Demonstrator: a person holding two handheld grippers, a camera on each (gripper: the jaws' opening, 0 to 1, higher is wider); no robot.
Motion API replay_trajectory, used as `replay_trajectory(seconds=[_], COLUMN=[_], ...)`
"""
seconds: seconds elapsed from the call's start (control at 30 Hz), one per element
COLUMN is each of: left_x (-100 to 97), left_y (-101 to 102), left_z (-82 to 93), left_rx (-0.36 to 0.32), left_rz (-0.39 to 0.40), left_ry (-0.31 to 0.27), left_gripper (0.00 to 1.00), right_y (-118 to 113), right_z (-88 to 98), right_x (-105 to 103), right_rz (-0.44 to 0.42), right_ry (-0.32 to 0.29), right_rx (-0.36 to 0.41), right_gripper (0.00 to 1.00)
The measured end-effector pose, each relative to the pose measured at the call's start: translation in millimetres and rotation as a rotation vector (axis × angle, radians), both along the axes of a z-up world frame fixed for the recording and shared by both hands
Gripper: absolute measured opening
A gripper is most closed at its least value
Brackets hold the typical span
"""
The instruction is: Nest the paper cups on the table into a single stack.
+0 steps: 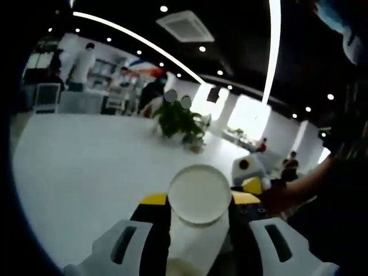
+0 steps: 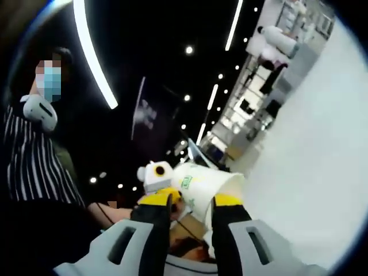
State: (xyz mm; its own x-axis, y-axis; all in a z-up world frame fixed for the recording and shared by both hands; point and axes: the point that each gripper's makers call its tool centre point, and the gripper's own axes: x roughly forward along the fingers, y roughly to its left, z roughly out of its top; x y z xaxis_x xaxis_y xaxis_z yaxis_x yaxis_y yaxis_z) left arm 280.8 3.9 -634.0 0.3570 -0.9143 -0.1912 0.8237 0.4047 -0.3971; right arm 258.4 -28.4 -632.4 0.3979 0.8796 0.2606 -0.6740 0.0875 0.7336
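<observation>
A white paper cup [image 1: 197, 215] sits between the yellow-tipped jaws of my left gripper [image 1: 199, 199], which is shut on its wall. One round end of the cup faces the camera. In the right gripper view the same cup [image 2: 201, 187], with a small green mark, lies sideways in the air beyond the jaws. The left gripper [image 2: 154, 172] is at its narrow end. My right gripper [image 2: 191, 199] has a narrow gap between its jaws, and nothing is gripped there. It appears in the left gripper view as the right gripper [image 1: 248, 172], past the cup on the right, with a hand [image 1: 277, 198] behind it.
The white table [image 1: 86, 172] spreads out to the left and ahead, and its surface [image 2: 310, 172] shows again at the right. A potted plant [image 1: 179, 121] stands at its far side. A person in a striped top [image 2: 31, 167] is close by, and others stand further back.
</observation>
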Motion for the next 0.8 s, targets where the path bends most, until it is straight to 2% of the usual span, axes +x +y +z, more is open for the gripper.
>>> replay_trajectory(seconds=[0.3,0.43,0.67,0.73,0.8], left_x=[-8.4,-12.3,-14.0,-13.9,-13.4], left_y=[0.4,1.1,1.7,0.8,0.6], left_z=[8.9,9.7,4.4,0.2,-1.1], left_rx=[-0.056,-0.072,-0.089,-0.080,-0.066], left_rz=[-0.028,-0.053,-0.067,-0.065,-0.062], left_ry=[0.006,0.012,0.034,0.020,0.004], left_gripper=[0.38,0.38,0.41,0.43,0.44], right_y=[-0.2,2.0,8.2,10.9,12.3], right_z=[13.8,18.3,21.9,25.8,24.1], right_x=[-1.7,-7.9,-10.7,-12.3,-10.9], right_rz=[0.065,0.116,0.176,0.205,0.196], right_ry=[0.003,0.012,0.012,0.035,0.032], right_rx=[0.061,0.080,0.064,0.086,0.071], right_gripper=[0.06,0.03,0.00,0.00,0.00])
